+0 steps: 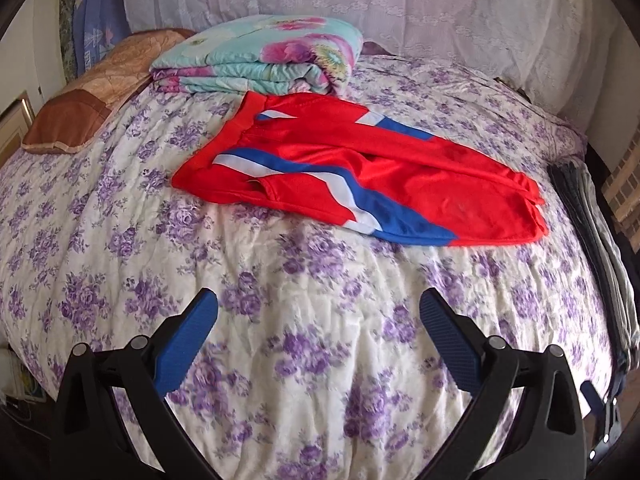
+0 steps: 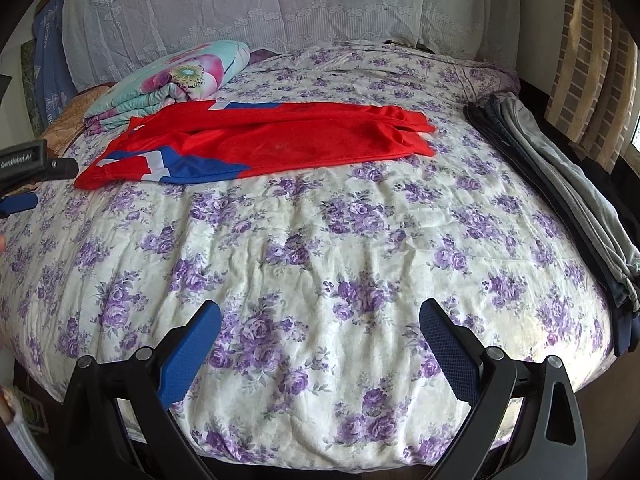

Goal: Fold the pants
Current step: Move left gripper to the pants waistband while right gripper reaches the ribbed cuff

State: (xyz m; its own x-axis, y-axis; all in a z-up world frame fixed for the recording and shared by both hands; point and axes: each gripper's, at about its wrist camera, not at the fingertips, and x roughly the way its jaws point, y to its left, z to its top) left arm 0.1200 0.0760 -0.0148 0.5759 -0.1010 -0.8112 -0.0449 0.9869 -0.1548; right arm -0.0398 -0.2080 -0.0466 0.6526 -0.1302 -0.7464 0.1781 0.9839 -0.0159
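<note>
Red pants point(image 1: 352, 172) with blue and white side stripes lie spread on the purple-flowered bedspread point(image 1: 280, 280), waistband to the left, legs to the right. They also show in the right wrist view point(image 2: 272, 140), at the far left half of the bed. My left gripper point(image 1: 318, 312) is open and empty, above the bedspread, well short of the pants. My right gripper point(image 2: 320, 320) is open and empty near the bed's front edge. The left gripper's body point(image 2: 28, 164) shows at the left edge of the right wrist view.
A folded teal floral quilt point(image 1: 260, 56) lies behind the pants, with a brown pillow point(image 1: 88, 100) to its left. A stack of dark and grey folded clothes point(image 2: 560, 184) lies along the bed's right edge. A lace curtain point(image 2: 260, 4) hangs behind the bed.
</note>
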